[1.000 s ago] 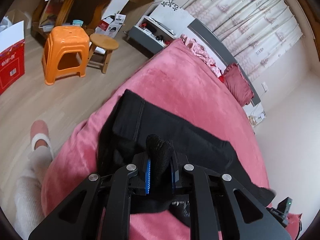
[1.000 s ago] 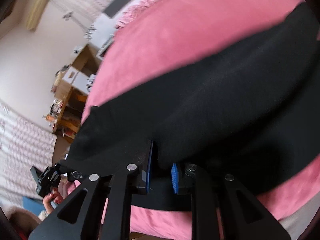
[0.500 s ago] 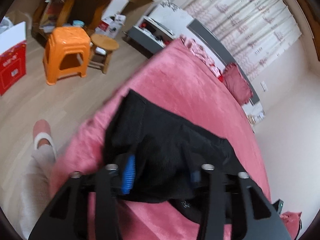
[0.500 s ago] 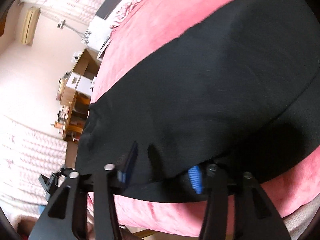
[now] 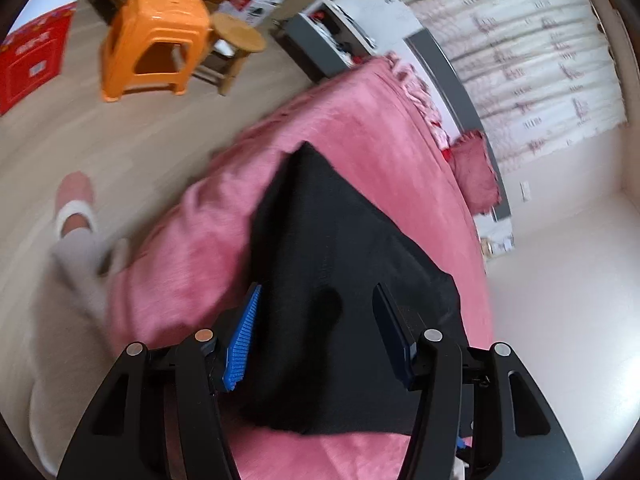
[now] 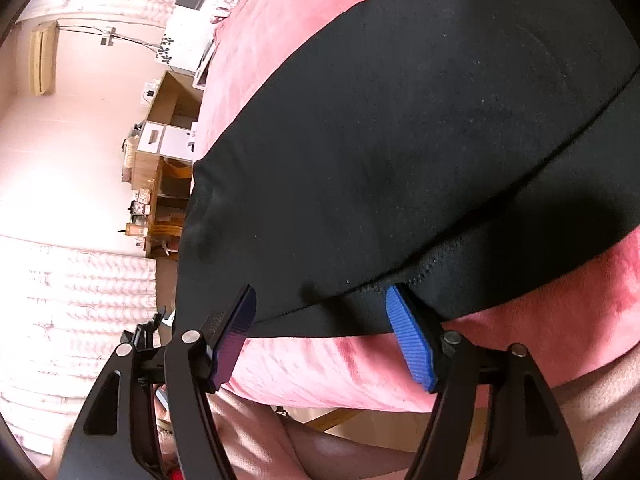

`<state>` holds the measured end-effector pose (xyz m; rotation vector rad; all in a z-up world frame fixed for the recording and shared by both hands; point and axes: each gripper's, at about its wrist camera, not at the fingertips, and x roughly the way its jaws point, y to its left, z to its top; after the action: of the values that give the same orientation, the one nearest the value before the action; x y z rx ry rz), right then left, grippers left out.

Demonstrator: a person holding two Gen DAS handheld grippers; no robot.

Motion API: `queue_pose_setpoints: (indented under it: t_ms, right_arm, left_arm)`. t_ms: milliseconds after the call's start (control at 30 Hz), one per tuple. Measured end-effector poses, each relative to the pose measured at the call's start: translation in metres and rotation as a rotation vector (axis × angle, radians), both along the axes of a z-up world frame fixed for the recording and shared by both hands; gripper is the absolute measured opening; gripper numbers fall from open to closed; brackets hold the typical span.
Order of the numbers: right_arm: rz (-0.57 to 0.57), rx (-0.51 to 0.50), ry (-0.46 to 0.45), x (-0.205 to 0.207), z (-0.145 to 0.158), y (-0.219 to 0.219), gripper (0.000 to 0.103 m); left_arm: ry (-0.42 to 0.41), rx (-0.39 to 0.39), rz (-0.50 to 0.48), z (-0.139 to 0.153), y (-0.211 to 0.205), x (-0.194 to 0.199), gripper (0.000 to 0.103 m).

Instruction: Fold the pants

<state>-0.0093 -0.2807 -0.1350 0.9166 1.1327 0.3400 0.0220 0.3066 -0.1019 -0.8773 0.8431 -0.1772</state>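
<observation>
Both pairs of fingers had just been opening and stood wide, letting go of the cloth they had pinched a second before. The left gripper (image 5: 316, 332) still straddled the near hem of the black soft-fabric pants (image 5: 340, 248), its pads no longer pressing it; the right gripper (image 6: 324, 336) hung open at the near edge. The pants lay doubled over on the pink plush bedspread (image 5: 360, 128). That fold looked laid down, I judged, ready for another. Beyond stood an orange plastic stool (image 5: 156, 36).

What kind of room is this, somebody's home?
Most likely a bedroom in a home: black pants lie on a bed with a pink blanket and a pillow, patterned curtains hang behind, and an orange plastic stool stands on the floor.
</observation>
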Motion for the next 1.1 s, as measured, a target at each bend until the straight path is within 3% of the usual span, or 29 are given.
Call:
queue_pose_setpoints:
  t_ms: [100,167,200,267,367,433,500,533,633,667,700,733,767,800,833,1000,1100]
  right_arm:
    - [-0.026,0.010,0.019,0.002,-0.006,-0.004,0.068]
    - [-0.051,0.019,0.023,0.005,-0.009,-0.005,0.063]
    - [-0.056,0.005,0.023,0.001,-0.010,-0.005,0.056]
    - [-0.053,-0.060,0.022,0.006,-0.007,-0.007,0.019]
    - [-0.059,-0.041,0.016,0.009,-0.001,-0.011,0.012]
    - [-0.057,-0.034,0.003,0.005,0.002,-0.010,0.012]
    - [-0.044,-0.046,0.004,0.000,-0.002,-0.008,0.012]
    - [-0.040,-0.047,0.016,-0.001,-0.008,-0.008,0.012]
    - [-0.056,0.002,0.050,0.000,-0.022,-0.010,0.012]
    - [-0.052,0.007,0.050,0.001,-0.022,-0.010,0.013]
    - [-0.038,0.003,0.045,0.002,-0.020,-0.010,0.015]
    - [-0.022,-0.001,0.031,0.003,-0.016,-0.010,0.026]
    - [-0.009,-0.009,0.002,0.003,-0.010,-0.011,0.043]
    - [-0.011,-0.027,-0.030,0.001,-0.002,-0.014,0.051]
    - [-0.016,-0.043,-0.055,-0.001,0.003,-0.016,0.057]
    - [-0.114,-0.084,-0.111,-0.009,0.019,-0.059,0.057]
    - [-0.192,-0.096,-0.107,-0.014,0.018,-0.086,0.057]
  left_arm:
    - [0.032,0.062,-0.070,-0.005,-0.014,0.018,0.055]
    - [0.079,0.117,-0.099,-0.008,-0.022,0.028,0.041]
    - [0.085,0.117,-0.109,-0.006,-0.022,0.032,0.023]
    - [0.068,0.049,-0.133,0.012,-0.016,0.042,0.018]
    - [0.014,0.103,-0.181,0.063,-0.014,0.051,0.014]
    - [-0.025,0.192,-0.233,0.105,-0.018,0.048,0.014]
    - [-0.013,0.319,-0.243,0.124,-0.021,0.041,0.014]
    - [0.016,0.369,-0.222,0.120,-0.018,0.038,0.006]
    - [0.173,0.566,-0.114,0.082,0.003,0.035,0.005]
    - [0.227,0.577,-0.088,0.065,0.011,0.034,0.005]
    - [0.264,0.520,-0.053,0.048,0.021,0.028,0.005]
    - [0.270,0.443,-0.022,0.038,0.028,0.021,0.005]
    - [0.257,0.386,-0.007,0.034,0.031,0.016,0.005]
    - [0.213,0.326,0.007,0.033,0.028,0.010,0.005]
    - [0.172,0.323,0.013,0.037,0.022,0.007,0.005]
    - [-0.048,0.319,-0.101,0.065,-0.048,0.021,0.006]
    - [-0.084,0.328,-0.190,0.064,-0.095,0.042,0.006]
